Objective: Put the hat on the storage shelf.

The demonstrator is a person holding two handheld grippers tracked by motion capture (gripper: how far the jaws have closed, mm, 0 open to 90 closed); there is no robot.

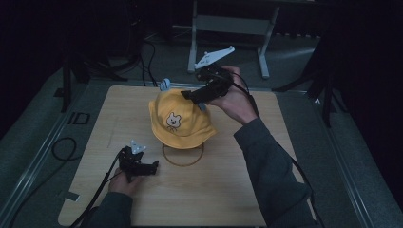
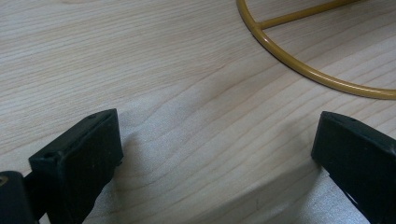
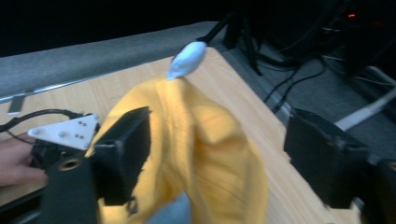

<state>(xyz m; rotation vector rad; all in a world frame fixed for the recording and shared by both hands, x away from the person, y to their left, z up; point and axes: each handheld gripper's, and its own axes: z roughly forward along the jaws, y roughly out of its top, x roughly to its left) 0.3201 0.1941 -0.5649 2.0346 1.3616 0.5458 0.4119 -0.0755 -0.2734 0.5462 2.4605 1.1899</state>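
hat: yellow bucket hat, cartoon bear face on the front, perched on a wire stand mid-bench, brim hanging loose around it
hat ear: pale blue, sticks up at the far rim of the crown; also at top of the right gripper view
hat fabric: crumpled yellow folds between the two black jaws in the right gripper view, pale blue lining at the bottom edge
stand ring: mustard wire hoop flat on the bench, just below the brim on the near side; arc with a cross bar at upper right of the left gripper view
right tongs: spread open, at the far right side of the crown, tips against or just over the fabric; contact hard to tell, no clamp seen
right tongs jaws: wide apart in the right gripper view, hat between them, left jaw close on the fabric, right jaw clear of it
right hand: wraps the tool from the far right, grey sleeve running down to the near edge
left tongs: open, holding nothing, low on the bench near-left of the ring, apart from the hat
left tongs jaws: wide apart in the left gripper view, bare wood between them
left hand: at the near left, grips the tool from behind
bench: light wood top, rounded corners
floor: grey carpet around the bench, black cables at left
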